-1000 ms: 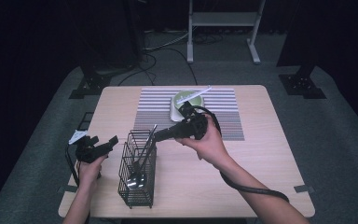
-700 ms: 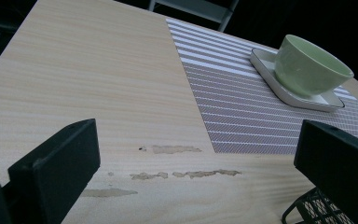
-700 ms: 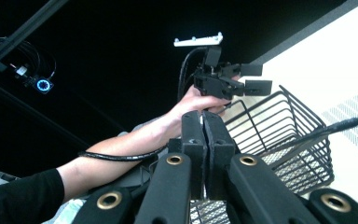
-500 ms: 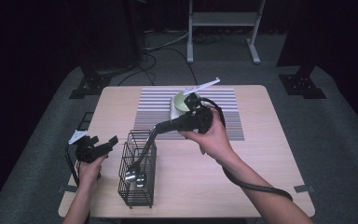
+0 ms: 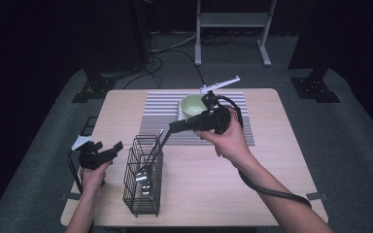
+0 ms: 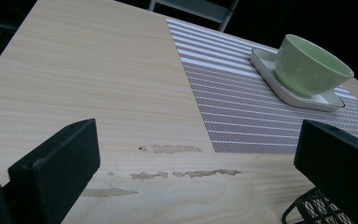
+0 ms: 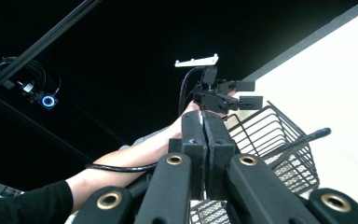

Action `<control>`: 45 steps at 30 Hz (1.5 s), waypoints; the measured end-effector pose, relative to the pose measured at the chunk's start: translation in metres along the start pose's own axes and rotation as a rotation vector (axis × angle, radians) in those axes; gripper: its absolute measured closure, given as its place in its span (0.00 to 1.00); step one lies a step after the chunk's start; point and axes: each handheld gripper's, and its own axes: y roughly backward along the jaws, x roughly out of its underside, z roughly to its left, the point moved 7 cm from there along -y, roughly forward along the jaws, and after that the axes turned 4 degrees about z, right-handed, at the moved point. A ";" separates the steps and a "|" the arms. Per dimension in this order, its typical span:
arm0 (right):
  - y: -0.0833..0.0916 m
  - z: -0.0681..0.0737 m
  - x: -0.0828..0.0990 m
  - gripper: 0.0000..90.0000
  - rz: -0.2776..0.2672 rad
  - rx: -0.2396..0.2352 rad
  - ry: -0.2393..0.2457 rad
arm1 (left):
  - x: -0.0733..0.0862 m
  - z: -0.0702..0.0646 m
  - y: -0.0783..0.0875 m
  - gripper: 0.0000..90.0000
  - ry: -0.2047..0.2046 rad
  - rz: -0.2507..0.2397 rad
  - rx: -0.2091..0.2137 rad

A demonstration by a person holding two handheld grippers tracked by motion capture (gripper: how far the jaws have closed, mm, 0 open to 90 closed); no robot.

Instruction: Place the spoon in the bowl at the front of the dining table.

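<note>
Bare tabletop (image 5: 272,160) surrounds right gripper (image 5: 172,127) clamping spoon (image 5: 150,158) above basket (image 5: 143,182); left gripper (image 5: 114,148) agape.

The wire basket (image 5: 143,177) stands on the worktop (image 5: 209,189) before the striped mat (image 5: 167,116); the cup (image 5: 194,104) sits on a saucer (image 6: 303,95) behind the basket, on the mat.

The pale wooden tabletop (image 5: 291,160) carries a striped placemat (image 5: 162,104) at its far middle and a black wire basket (image 5: 143,182) near its front left. A white saucer (image 6: 286,91) lies on the placemat. Scuffed patches (image 6: 177,161) mark the wood.
</note>
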 end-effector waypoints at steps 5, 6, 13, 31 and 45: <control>0.011 -0.002 0.001 0.98 -0.010 0.015 -0.005 | 0.000 -0.001 0.000 0.00 -0.001 0.000 0.000; 0.014 -0.003 0.002 0.98 -0.012 0.019 -0.007 | 0.000 -0.001 0.000 0.00 -0.001 0.000 0.000; 0.030 -0.010 0.008 0.98 -0.022 0.042 -0.029 | 0.000 -0.001 -0.001 0.00 -0.002 0.001 -0.001; 0.054 -0.033 0.030 0.98 -0.033 0.088 -0.087 | 0.001 -0.001 -0.001 0.00 -0.004 0.003 -0.002; 0.065 -0.051 0.049 0.98 -0.028 0.119 -0.128 | 0.001 -0.002 -0.001 0.00 -0.004 0.004 -0.002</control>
